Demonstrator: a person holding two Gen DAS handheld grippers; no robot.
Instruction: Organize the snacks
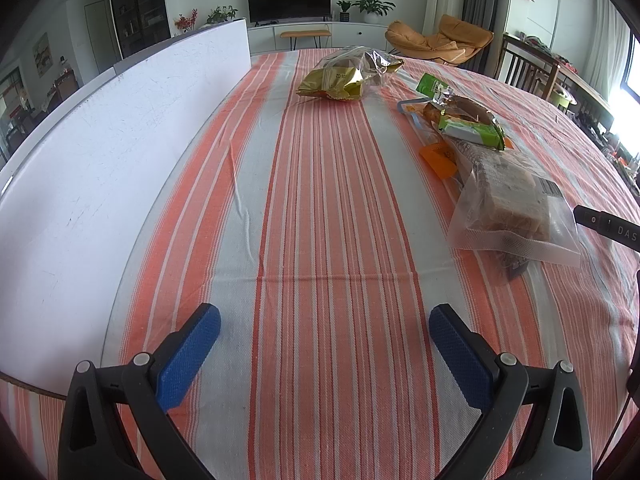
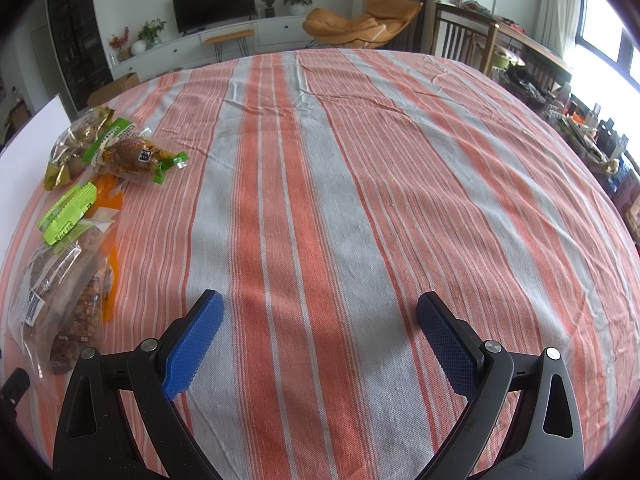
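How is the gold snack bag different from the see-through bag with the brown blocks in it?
The gold snack bag is shiny, crinkled foil that hides its food; the see-through bag shows its brown blocks. The gold snack bag lies far up the striped tablecloth; the see-through bag lies nearer the tongs. Both rest on the cloth, touched by neither tongs.

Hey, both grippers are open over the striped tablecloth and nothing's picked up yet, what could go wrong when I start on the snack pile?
1. The snacks overlap: the green wrapped packet lies on the clear vacuum bag of brown bars, so lifting the bag may drag it along.
2. The crinkly clear bag of gold-wrapped snacks looks slippery and may slide from a pinch.
3. The striped tablecloth is creased and could bunch under a low gripper.
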